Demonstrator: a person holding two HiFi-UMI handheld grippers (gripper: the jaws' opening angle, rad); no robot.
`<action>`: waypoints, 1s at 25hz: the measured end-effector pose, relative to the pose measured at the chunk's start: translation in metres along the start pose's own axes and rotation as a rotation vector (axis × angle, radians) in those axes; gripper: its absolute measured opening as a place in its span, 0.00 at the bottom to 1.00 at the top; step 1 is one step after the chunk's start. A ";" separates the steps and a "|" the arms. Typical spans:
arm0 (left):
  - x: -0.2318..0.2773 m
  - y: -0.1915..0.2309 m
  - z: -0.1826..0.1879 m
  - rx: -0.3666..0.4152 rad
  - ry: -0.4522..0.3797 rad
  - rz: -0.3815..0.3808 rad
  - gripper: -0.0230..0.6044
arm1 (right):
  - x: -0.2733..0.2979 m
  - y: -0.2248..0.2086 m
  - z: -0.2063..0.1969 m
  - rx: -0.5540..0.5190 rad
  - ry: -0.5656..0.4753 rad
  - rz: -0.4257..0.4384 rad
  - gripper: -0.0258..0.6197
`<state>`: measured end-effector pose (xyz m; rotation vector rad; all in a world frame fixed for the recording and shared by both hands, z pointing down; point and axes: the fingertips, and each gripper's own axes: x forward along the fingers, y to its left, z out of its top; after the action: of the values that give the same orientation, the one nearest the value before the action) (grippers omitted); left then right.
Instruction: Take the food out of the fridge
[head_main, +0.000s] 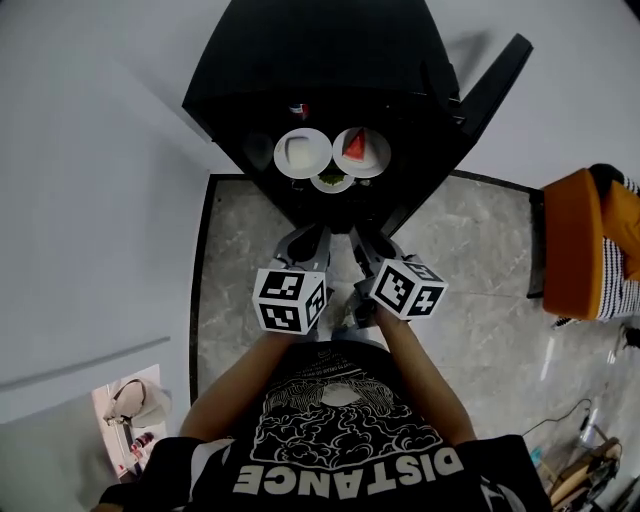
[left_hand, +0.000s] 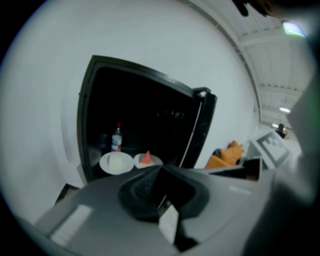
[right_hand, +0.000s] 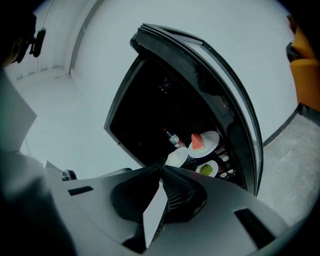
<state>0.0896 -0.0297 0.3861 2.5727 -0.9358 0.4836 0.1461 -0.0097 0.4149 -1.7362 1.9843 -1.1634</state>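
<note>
The black fridge (head_main: 250, 60) stands open in front of me, its door (head_main: 490, 90) swung to the right. On a shelf sit a white plate with pale food (head_main: 302, 152) and a plate with a red slice (head_main: 360, 150). A small plate of green food (head_main: 332, 181) lies just below them, and a bottle (head_main: 298, 110) stands behind. My left gripper (head_main: 312, 238) and right gripper (head_main: 362, 240) are side by side short of the shelf, both shut and empty. The left gripper (left_hand: 161, 169) faces the pale-food plate (left_hand: 116, 162). The right gripper (right_hand: 161, 167) faces the red-slice plate (right_hand: 204, 143).
An orange seat (head_main: 585, 245) with a striped cushion stands at the right. Grey marble floor (head_main: 470, 290) with a dark border strip (head_main: 200, 280) lies under the fridge. A white wall (head_main: 90, 200) runs along the left. Cables trail at the bottom right.
</note>
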 end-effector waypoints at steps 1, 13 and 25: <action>0.004 0.002 0.002 0.003 0.001 -0.009 0.04 | 0.002 -0.004 0.001 0.019 -0.010 -0.008 0.04; 0.066 0.038 0.016 0.089 0.030 -0.205 0.04 | 0.061 -0.051 0.020 0.173 -0.201 -0.143 0.05; 0.112 0.065 0.008 0.147 0.095 -0.393 0.04 | 0.108 -0.120 0.014 0.422 -0.408 -0.247 0.14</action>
<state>0.1292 -0.1402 0.4411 2.7430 -0.3581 0.5694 0.2139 -0.1100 0.5225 -1.8356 1.2180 -1.0900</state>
